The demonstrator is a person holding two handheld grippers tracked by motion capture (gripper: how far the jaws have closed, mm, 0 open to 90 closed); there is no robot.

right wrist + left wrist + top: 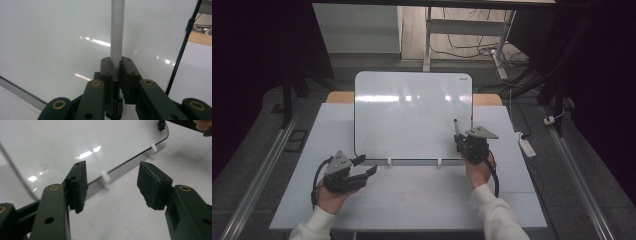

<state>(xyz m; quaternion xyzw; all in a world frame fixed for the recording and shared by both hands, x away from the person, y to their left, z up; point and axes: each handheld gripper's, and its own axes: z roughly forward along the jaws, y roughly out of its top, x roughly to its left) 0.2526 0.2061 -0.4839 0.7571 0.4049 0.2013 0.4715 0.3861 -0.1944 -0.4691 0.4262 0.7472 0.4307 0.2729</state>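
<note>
- Whiteboard (412, 115): a white panel with rounded corners and a thin dark edge, lying on the pale surface (412, 195) toward its far half; two small white pegs (388, 161) stand along its near rail.
- Marker (117, 37): a slim pale barrel with a dark tip, held upright-forward over the lower right part of the whiteboard; in the high view it (456, 127) rises from the gripper toward the far side.
- Right gripper (116, 72): jaws closed tight on the marker barrel, one pad on each side of it; the marker's dark lower end sits between the jaw arms. In the high view this gripper (464, 145) lies at the whiteboard's near right corner, carried by the person's right hand (478, 167).
- Left gripper (112, 186): jaws set about half apart, with nothing between the pads; it faces the near rail of the whiteboard and one white peg (105, 178). In the high view it (367, 166) is just off the whiteboard's near left corner, held by the left hand (329, 195).
- Whiteboard face: bright glare streaks; faint marks may be present, but they are too weak to read.
- Both forearms wear white sleeves (497, 215).
</note>
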